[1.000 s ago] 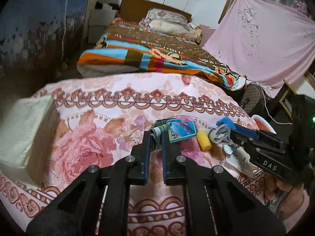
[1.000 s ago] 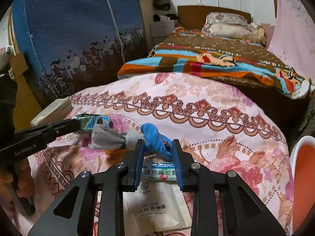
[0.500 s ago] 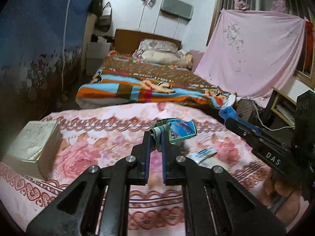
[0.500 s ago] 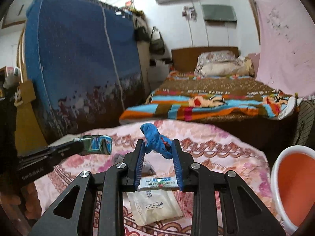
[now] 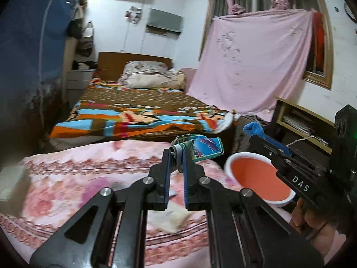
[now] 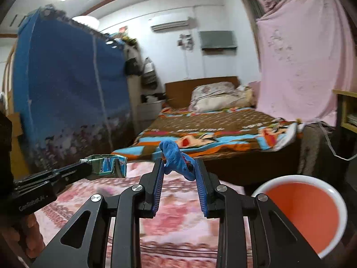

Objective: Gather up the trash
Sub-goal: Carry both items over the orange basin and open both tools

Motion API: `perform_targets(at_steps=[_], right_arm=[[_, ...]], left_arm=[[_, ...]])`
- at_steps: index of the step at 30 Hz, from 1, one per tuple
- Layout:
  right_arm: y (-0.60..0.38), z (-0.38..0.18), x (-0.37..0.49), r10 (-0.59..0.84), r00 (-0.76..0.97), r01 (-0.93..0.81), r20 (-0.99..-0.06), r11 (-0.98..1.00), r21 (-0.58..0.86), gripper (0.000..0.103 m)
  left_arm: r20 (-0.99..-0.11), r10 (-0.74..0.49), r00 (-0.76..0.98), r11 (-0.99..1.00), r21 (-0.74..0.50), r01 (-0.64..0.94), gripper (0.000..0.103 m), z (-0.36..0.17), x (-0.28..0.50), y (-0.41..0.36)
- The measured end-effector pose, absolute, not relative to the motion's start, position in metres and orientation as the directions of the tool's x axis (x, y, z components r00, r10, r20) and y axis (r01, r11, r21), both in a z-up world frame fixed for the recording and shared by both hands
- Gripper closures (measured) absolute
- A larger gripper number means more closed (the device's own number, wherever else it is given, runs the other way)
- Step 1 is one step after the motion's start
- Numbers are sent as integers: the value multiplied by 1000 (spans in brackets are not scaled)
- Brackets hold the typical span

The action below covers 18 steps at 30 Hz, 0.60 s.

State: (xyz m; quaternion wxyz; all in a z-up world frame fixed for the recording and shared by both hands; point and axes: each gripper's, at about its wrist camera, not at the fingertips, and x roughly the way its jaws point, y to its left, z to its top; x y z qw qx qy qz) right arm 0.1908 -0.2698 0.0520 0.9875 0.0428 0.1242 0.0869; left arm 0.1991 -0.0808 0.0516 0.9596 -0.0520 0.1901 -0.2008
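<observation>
Both hands are up off the pink floral surface (image 5: 67, 178), each carrying a catch. The left gripper (image 5: 177, 154) has its jaws pressed tight on one crumpled end of a blue-green wrapper (image 5: 200, 148), most of it sticking out sideways, short of the orange bin (image 5: 258, 178) and not over its mouth. The right gripper (image 6: 178, 163) is pinching a scrunched blue glove (image 6: 176, 158), level with the bin's near rim (image 6: 263, 189) but off to its left. The risk, as I read it: that wrapper is held by a corner only, so a quick swing could tear it free before the bin. The two grippers are converging on one small opening and could knock together. More litter, a pale packet (image 5: 169, 218), sits on the surface well back from the bin.
</observation>
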Motion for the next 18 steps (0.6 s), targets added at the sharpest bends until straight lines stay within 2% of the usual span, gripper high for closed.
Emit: perform_targets(at_steps=[10, 18], right_arm=[[-353, 34, 181, 4, 954, 41, -298, 988, 147, 77], [-401, 3, 188, -62, 903, 156, -424, 969, 190, 75]], left_arm=[[-435, -545, 717, 838, -257, 481, 103, 39, 224, -172], [-559, -571, 601, 813, -282, 510, 103, 14, 245, -243]])
